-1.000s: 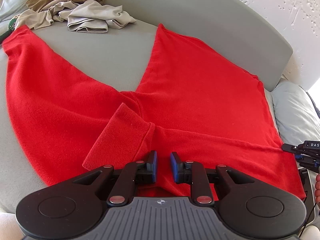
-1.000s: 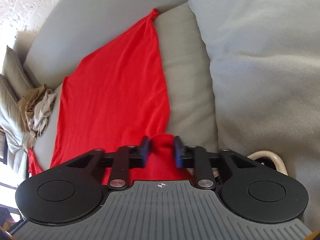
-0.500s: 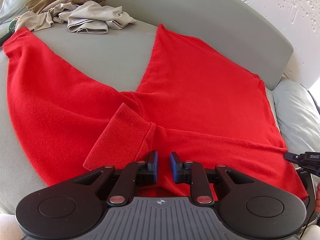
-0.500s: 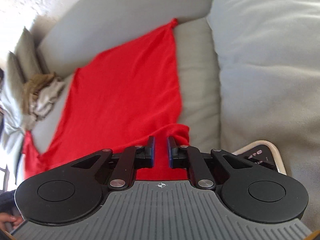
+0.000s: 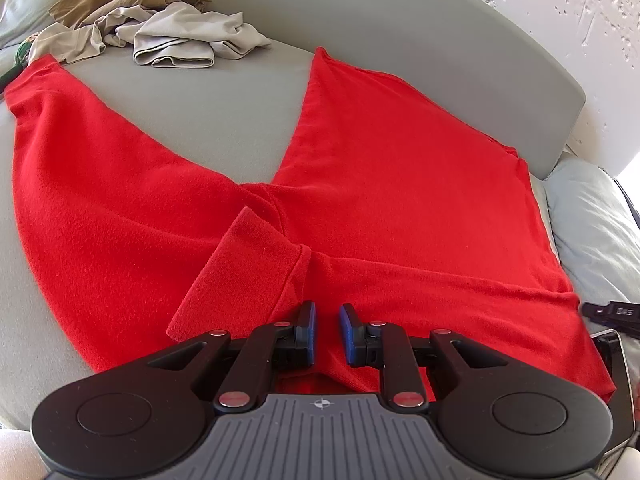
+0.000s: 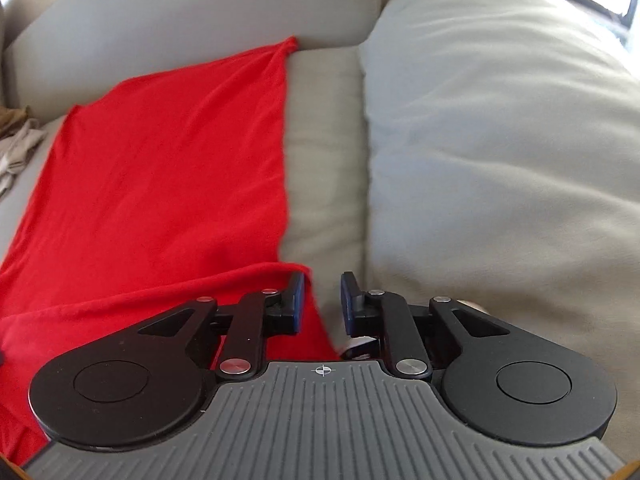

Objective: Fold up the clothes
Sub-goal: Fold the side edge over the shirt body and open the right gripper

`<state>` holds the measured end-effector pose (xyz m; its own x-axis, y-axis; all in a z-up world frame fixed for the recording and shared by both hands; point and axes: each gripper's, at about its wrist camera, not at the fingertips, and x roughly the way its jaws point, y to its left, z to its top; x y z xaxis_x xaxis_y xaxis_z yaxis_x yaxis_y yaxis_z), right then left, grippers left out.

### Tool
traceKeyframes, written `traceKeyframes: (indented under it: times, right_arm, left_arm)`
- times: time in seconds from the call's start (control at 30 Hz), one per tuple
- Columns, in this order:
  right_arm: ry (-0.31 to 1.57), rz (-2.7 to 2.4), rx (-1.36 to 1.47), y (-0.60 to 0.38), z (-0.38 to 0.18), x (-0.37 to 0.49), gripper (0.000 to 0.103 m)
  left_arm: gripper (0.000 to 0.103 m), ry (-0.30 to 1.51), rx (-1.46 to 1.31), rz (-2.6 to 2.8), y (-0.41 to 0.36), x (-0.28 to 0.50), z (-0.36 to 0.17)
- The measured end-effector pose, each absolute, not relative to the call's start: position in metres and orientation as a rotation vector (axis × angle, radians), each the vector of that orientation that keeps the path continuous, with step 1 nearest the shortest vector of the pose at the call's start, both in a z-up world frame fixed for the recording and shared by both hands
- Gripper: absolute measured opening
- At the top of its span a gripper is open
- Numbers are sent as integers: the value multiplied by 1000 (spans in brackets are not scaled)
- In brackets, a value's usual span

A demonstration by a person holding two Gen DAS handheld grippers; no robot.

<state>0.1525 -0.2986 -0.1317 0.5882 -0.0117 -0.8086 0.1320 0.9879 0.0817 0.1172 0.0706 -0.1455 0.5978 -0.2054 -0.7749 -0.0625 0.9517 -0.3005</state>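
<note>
The red trousers (image 5: pixel 380 184) lie spread on the sofa (image 5: pixel 224 120), soft, light and floppy (best pinched at a hem or waistband). The left claw (image 5: pixel 327 330) hangs released above them; the right claw (image 6: pixel 322 300) is opening beside the cloth's edge.

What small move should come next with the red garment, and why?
Probably re-close the right claw on the near corner of the garment: its jaws are opening and the edge lies slack between them, while the left claw straddles the near edge.
</note>
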Motion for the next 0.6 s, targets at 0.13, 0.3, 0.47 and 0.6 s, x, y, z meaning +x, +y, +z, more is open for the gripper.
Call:
traceKeyframes:
  times: [0.13,0.3,0.47,0.6]
  right_arm:
    - [861,-67,94,-282,-94,113,22]
    - [854,101,-34,-225,-97,82,32]
    - [920,132,-165,-178,-113,56,38]
    - [952,143,-162,-183,-110,25,40]
  left_arm:
    - [9,874,-272,-104,65,105,-133]
    - [9,823,-227,-188,46,77,-119]
    - [10,860,-94,-231,29,48,-124]
    - [10,881,-33,-269,26,19,-125]
